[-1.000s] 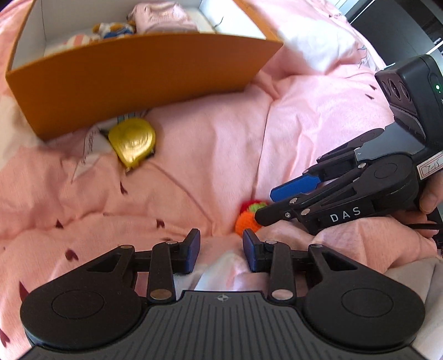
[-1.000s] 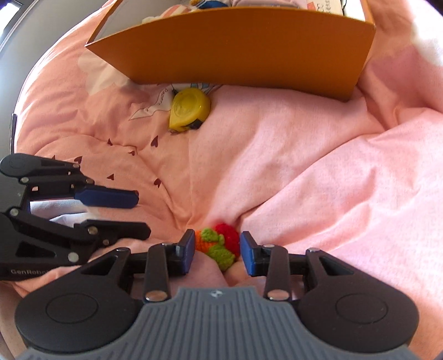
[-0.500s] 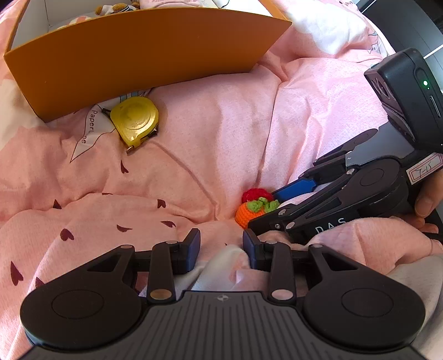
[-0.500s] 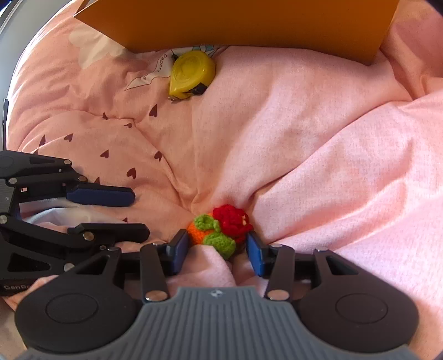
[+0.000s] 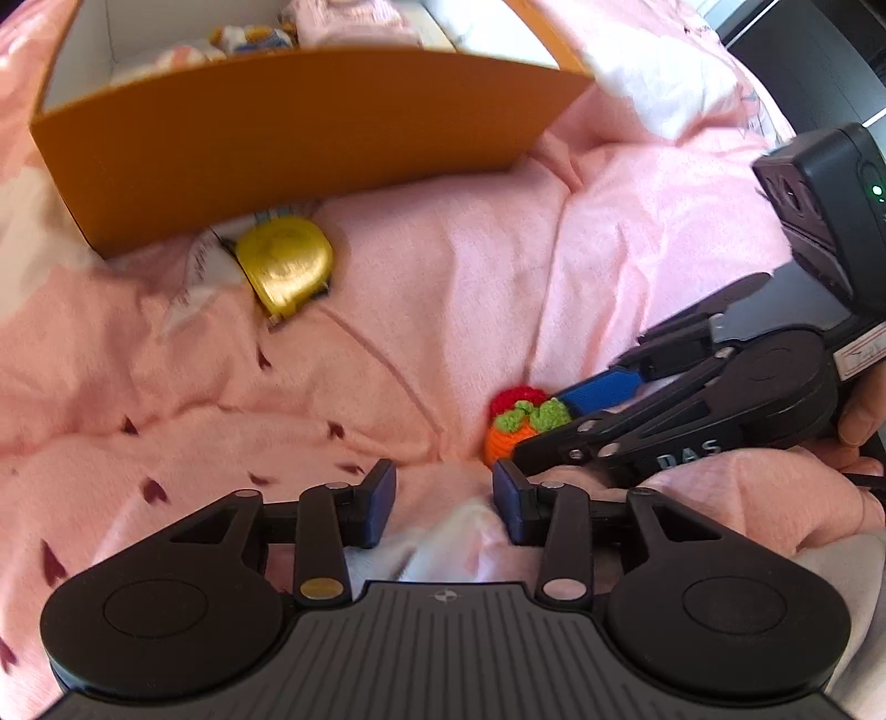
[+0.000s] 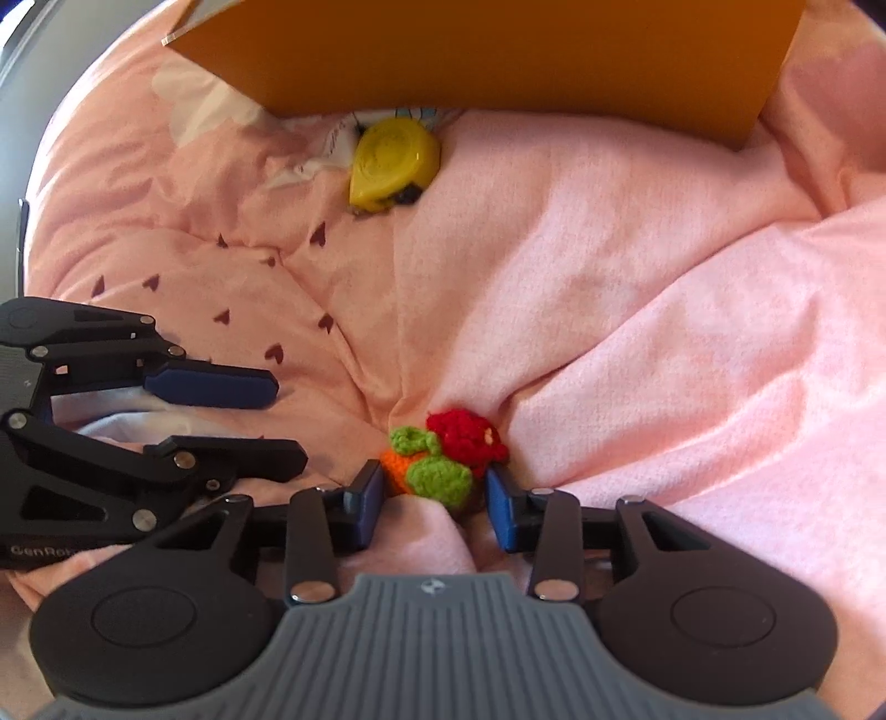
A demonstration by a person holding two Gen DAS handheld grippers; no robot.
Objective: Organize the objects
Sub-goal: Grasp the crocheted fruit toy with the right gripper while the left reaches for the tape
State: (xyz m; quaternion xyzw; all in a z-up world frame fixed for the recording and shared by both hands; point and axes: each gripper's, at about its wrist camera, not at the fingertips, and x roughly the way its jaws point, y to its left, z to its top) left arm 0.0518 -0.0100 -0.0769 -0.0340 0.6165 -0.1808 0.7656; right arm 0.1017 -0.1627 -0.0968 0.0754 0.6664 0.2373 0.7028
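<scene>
A small crochet toy (image 6: pixel 443 459), red, orange and green, lies in a fold of the pink bedding (image 6: pixel 609 277). My right gripper (image 6: pixel 433 490) has a pad on each side of it and its jaws are closing on it. In the left wrist view the toy (image 5: pixel 509 421) shows between the right gripper's (image 5: pixel 540 423) blue and black fingers. My left gripper (image 5: pixel 443 501) sits just left of it, its jaws opening over a bunched white and pink fold of cloth. In the right wrist view the left gripper (image 6: pixel 288 423) lies at the left.
An orange cardboard box (image 5: pixel 288 149) stands at the back, with pink cloth (image 5: pixel 343 16) and small toys (image 5: pixel 249 36) inside. A yellow tape measure (image 5: pixel 285 266) lies on a paper tag (image 5: pixel 199 266) against its front wall. A hand (image 5: pixel 858 415) holds the right gripper.
My left gripper's jaws have spread wider off the cloth fold. The right gripper's jaws widened half a second ago and have now narrowed onto the crochet toy.
</scene>
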